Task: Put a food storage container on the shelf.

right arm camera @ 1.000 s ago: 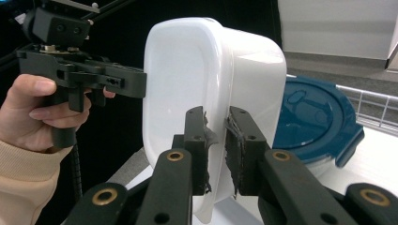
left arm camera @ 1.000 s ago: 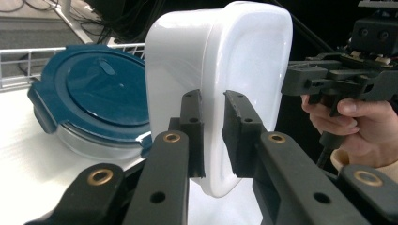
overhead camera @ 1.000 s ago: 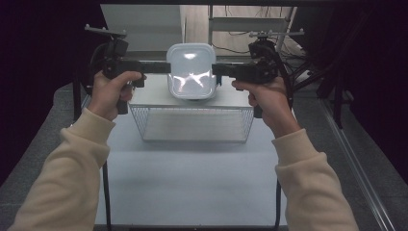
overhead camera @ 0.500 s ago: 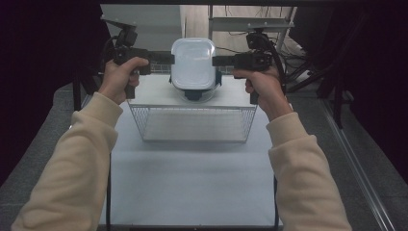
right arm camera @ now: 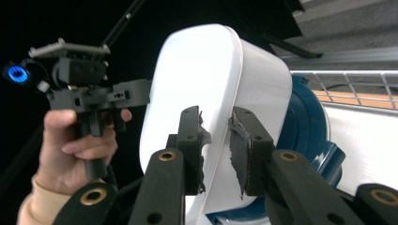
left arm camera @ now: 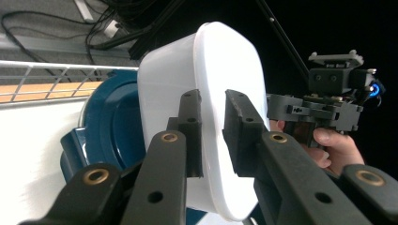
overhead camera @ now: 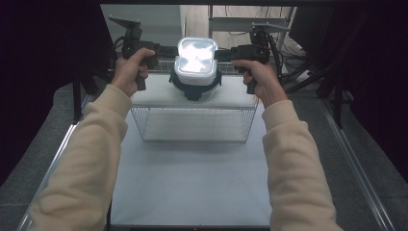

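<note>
White container (overhead camera: 195, 61) nested in blue bowl (overhead camera: 195, 88), atop wire basket (overhead camera: 195, 122)

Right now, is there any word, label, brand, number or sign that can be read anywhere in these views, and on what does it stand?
None can be read.
White plastic container: plain, its top washed out by glare.
Dark blue bowl-shaped base under it: no marking.
Wire mesh basket: no label.

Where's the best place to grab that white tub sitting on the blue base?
By its protruding rim, one gripper from each side. The white tub is wide with smooth rounded walls, so the left gripper and right gripper pinch the thin lip at opposite edges above the blue base.
</note>
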A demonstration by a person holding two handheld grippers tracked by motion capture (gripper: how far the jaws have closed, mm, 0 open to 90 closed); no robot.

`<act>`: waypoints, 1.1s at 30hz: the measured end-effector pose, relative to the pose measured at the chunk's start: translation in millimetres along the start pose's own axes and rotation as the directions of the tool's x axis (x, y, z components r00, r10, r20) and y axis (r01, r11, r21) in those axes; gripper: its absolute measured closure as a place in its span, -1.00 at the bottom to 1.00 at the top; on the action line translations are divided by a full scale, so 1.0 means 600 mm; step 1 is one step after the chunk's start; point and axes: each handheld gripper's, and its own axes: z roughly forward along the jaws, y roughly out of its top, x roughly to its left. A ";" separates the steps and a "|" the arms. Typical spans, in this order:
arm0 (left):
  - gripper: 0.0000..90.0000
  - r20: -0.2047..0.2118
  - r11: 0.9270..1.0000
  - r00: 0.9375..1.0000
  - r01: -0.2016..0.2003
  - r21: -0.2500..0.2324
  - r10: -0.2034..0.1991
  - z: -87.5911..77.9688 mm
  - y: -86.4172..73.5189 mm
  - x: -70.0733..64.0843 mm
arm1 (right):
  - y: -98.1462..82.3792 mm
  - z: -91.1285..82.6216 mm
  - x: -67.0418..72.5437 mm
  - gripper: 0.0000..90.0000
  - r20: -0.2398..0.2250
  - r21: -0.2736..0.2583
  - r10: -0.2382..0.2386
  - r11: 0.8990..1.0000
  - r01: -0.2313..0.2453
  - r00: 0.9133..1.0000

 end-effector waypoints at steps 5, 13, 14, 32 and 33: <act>0.68 0.017 0.999 0.999 0.041 0.004 -0.041 0.006 0.004 0.016 | 0.009 0.013 -0.022 0.61 -0.021 -0.006 0.073 0.997 -0.074 0.997; 0.62 0.035 0.998 0.997 0.064 0.004 -0.064 0.010 0.002 0.035 | 0.010 0.025 -0.034 0.59 -0.018 -0.011 0.095 0.995 -0.096 0.995; 0.62 0.036 0.998 0.998 0.060 0.002 -0.060 0.010 0.002 0.035 | 0.009 0.025 -0.034 0.59 -0.016 -0.014 0.091 0.996 -0.091 0.996; -0.33 -0.253 0.905 0.881 -0.423 -0.045 0.399 -0.115 -0.176 -0.068 | -0.156 -0.128 0.040 -0.14 0.170 -0.118 -0.405 0.897 0.427 0.898; -0.34 -0.257 0.900 0.875 -0.433 -0.038 0.410 -0.119 -0.193 -0.067 | -0.173 -0.136 0.040 -0.17 0.175 -0.114 -0.420 0.890 0.442 0.891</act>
